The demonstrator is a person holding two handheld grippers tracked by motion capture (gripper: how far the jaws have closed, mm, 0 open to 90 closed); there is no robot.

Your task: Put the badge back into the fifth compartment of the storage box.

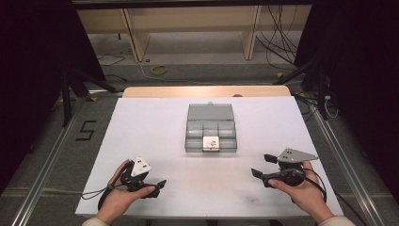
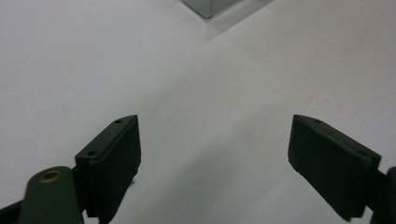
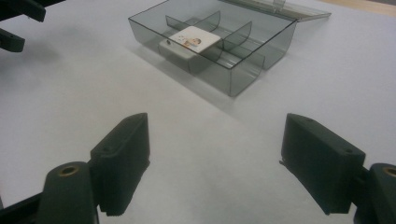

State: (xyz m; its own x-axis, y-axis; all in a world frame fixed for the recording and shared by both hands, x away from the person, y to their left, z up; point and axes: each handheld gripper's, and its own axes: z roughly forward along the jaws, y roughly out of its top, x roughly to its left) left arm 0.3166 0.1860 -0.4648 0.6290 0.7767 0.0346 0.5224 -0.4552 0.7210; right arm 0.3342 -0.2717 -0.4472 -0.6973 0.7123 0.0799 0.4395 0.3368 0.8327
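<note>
A smoky clear compartment box point(image 1: 210, 115) lies mid-table with its lid folded open at the back. A small white block with a picture on top point(image 1: 211, 143) sits in its front middle compartment, and shows closer in the right gripper view point(image 3: 194, 39) inside the box point(image 3: 261, 60). My left gripper point(image 1: 155, 181) rests low at the front left, jaws wide apart point(image 2: 215, 154) over bare table, the box's corner point(image 2: 208, 7) far ahead. My right gripper point(image 1: 263, 165) sits at the front right, pointing left, open point(image 3: 215, 154) with nothing between the jaws.
The white table top point(image 1: 155, 127) ends in a wooden strip point(image 1: 207, 91) at the far side. Metal rails point(image 1: 51, 155) flank it, with a "5" mark point(image 1: 86, 130) at the left. Cables point(image 1: 282, 47) and a shelf frame point(image 1: 193, 28) lie beyond. The left gripper's jaws point(image 3: 18, 23) show in the right gripper view.
</note>
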